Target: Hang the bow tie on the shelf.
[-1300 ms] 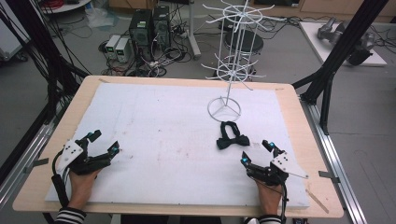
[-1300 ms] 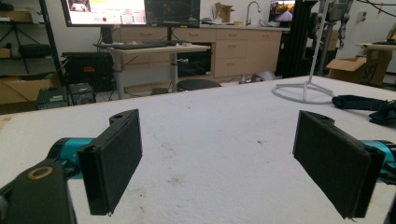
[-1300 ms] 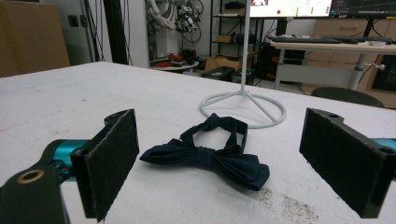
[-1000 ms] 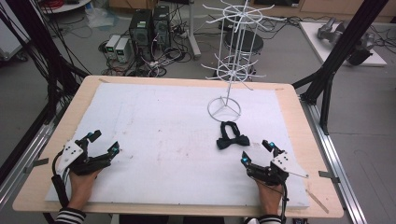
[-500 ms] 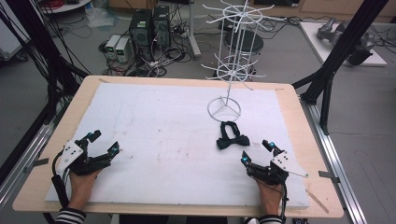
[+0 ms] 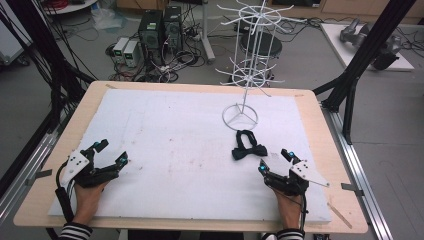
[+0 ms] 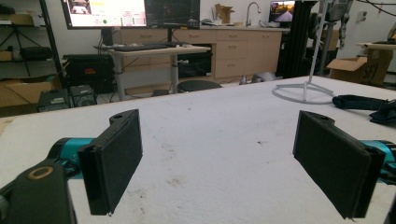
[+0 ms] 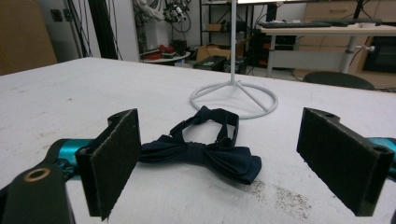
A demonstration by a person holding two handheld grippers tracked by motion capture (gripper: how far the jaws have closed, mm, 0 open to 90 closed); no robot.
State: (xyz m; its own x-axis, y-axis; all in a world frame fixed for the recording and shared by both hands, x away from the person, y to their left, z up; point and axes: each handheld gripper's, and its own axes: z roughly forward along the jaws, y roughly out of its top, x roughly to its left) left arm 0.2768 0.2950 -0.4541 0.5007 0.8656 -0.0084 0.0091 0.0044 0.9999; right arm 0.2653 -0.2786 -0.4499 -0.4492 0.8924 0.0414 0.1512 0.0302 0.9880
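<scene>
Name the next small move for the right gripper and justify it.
Probably ease the right gripper forward to straddle the bow tie. Its jaws stand open and empty, the tie lies flat just ahead on the white mat, near the wire rack.

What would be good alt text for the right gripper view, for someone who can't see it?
A dark navy bow tie lies flat on a white table, just ahead of the open right claw, whose two black jaws frame it. Behind it stands the ring base of a white wire rack.
</scene>
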